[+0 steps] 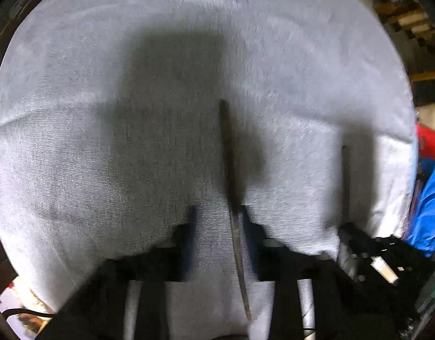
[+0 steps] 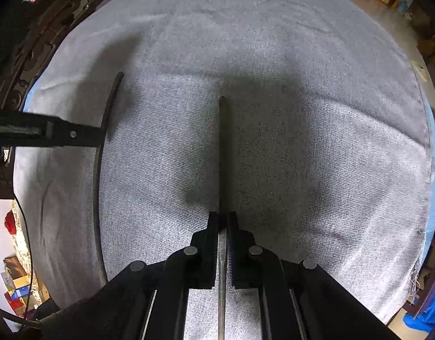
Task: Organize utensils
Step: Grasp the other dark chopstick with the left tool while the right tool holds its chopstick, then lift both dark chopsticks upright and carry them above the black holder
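two thin dark chopsticks (image 2: pixel 222 153) (image 2: pixel 104 130), parallel, well apart.

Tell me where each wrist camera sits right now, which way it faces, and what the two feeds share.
Left wrist: sits behind the left tool, looking forward and down onto the grey cloth; its fingers stand apart around a dark chopstick; the right tool shows at lower right.
Right wrist: sits behind the right tool, facing the same cloth; its fingers are closed on a second chopstick; the left tool enters from the left.
Shared: cloth, both chopsticks, and each other's tool.
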Demonstrator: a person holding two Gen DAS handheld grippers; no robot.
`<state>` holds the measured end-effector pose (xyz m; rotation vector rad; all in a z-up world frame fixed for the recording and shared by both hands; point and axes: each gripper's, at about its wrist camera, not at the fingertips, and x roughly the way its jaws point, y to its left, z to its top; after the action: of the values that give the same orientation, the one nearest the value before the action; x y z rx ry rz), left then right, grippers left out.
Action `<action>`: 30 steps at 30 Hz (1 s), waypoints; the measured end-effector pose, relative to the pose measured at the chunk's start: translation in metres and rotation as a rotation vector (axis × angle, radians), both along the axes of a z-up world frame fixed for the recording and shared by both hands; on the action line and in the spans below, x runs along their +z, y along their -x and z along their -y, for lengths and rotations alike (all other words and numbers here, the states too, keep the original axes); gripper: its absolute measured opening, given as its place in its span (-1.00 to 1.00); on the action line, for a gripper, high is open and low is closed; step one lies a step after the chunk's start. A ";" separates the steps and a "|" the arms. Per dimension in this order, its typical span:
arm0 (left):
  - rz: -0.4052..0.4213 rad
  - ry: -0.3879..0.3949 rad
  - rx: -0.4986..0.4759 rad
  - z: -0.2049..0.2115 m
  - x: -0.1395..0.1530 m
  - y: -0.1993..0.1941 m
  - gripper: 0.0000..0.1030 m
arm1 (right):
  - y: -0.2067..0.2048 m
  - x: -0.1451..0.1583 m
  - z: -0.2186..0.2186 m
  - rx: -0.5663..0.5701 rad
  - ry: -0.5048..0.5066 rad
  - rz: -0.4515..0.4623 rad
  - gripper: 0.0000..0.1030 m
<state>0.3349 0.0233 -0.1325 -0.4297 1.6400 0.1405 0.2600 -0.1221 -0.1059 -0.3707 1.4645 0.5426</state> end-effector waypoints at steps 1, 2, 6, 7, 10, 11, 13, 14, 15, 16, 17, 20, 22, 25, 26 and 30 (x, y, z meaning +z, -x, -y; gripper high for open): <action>0.005 -0.003 -0.033 0.005 0.001 -0.003 -0.90 | -0.004 -0.006 0.005 0.001 -0.002 0.000 -0.87; -0.001 -0.014 -0.075 0.010 0.001 -0.006 -0.90 | -0.003 -0.007 0.006 0.005 -0.003 0.000 -0.87; -0.031 -0.082 -0.284 0.025 0.001 -0.012 -0.89 | -0.011 -0.010 0.000 0.027 0.013 -0.015 -0.87; -0.049 -0.098 -0.336 0.027 0.001 -0.008 -0.89 | -0.011 -0.010 0.000 0.039 0.023 -0.022 -0.87; -0.118 -0.165 -0.472 0.027 -0.004 -0.002 -0.90 | -0.007 -0.007 -0.004 0.070 0.053 -0.050 -0.87; -0.132 -0.171 -0.484 0.025 -0.005 -0.002 -0.89 | -0.007 -0.007 -0.005 0.072 0.059 -0.058 -0.87; -0.167 -0.171 -0.444 0.019 -0.011 -0.002 -0.86 | -0.008 -0.008 -0.008 0.080 0.081 -0.067 -0.86; -0.158 -0.163 -0.427 0.019 -0.012 -0.001 -0.90 | -0.008 -0.008 -0.010 0.082 0.094 -0.067 -0.84; -0.158 -0.158 -0.404 0.017 -0.011 -0.002 -0.90 | -0.006 -0.010 -0.013 0.082 0.099 -0.066 -0.83; -0.158 -0.153 -0.375 0.016 -0.012 -0.002 -0.90 | -0.007 -0.011 -0.014 0.075 0.103 -0.073 -0.82; -0.159 -0.148 -0.357 0.011 -0.011 -0.002 -0.90 | -0.007 -0.008 -0.017 0.071 0.104 -0.078 -0.82; -0.154 -0.129 -0.316 -0.009 -0.014 0.000 -0.90 | -0.012 -0.008 -0.018 0.054 0.106 -0.109 -0.82; -0.142 -0.136 -0.309 -0.016 -0.013 0.006 -0.90 | -0.015 -0.008 -0.020 0.045 0.120 -0.131 -0.82; -0.126 -0.134 -0.302 -0.012 -0.010 0.008 -0.89 | -0.023 -0.007 -0.025 0.044 0.159 -0.135 -0.82; -0.123 -0.133 -0.303 -0.009 -0.012 0.015 -0.89 | -0.025 -0.006 -0.027 0.043 0.160 -0.134 -0.82; -0.122 -0.135 -0.305 -0.006 -0.005 0.035 -0.89 | -0.029 -0.006 -0.035 0.039 0.182 -0.130 -0.82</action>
<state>0.3002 0.0294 -0.1375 -0.0663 1.7834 0.0493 0.2889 -0.0870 -0.1124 -0.5159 1.6400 0.4731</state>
